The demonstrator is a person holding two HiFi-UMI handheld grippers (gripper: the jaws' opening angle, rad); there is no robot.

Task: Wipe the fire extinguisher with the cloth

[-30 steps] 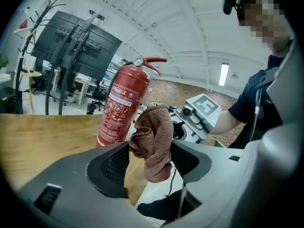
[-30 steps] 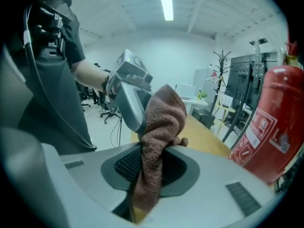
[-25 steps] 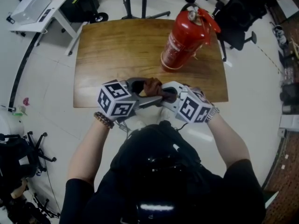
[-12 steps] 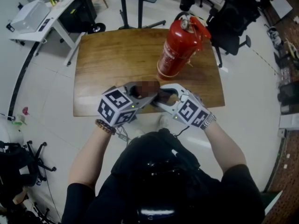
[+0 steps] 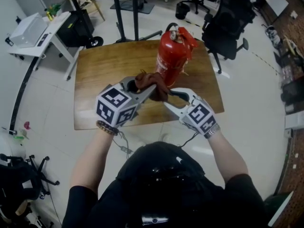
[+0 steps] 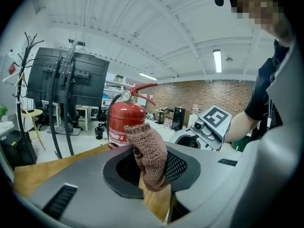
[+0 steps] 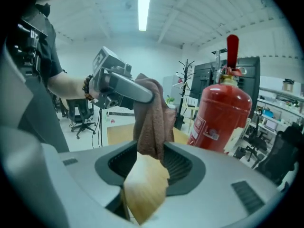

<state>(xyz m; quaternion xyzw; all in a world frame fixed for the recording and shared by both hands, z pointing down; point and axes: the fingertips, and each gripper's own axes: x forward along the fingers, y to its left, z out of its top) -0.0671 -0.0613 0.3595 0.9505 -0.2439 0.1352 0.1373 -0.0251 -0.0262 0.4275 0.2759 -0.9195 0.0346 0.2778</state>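
Note:
A red fire extinguisher (image 5: 171, 56) stands upright at the far side of the wooden table (image 5: 99, 65). Just short of it a brown knitted cloth (image 5: 152, 83) hangs in the air. My left gripper (image 5: 148, 88) is shut on the cloth (image 6: 148, 156), its jaws having just closed. The cloth (image 7: 152, 122) hangs from it, and its lower end dangles between the jaws of my right gripper (image 5: 167, 98). Those jaws have just been opening and now stand open, with bare table showing through the gap. The extinguisher (image 6: 124, 125) rises right behind the cloth.
A black office chair (image 5: 225, 27) stands beyond the table's right corner. A white desk (image 5: 38, 15) and a black cart (image 5: 78, 15) are at the far left. Stand poles (image 5: 135, 13) rise behind the table. A dark screen on a stand (image 6: 66, 80) is to the left.
Both grippers have risen from the table's near edge and moved toward the extinguisher with the cloth. The left jaws have closed on it; the right jaws have opened.

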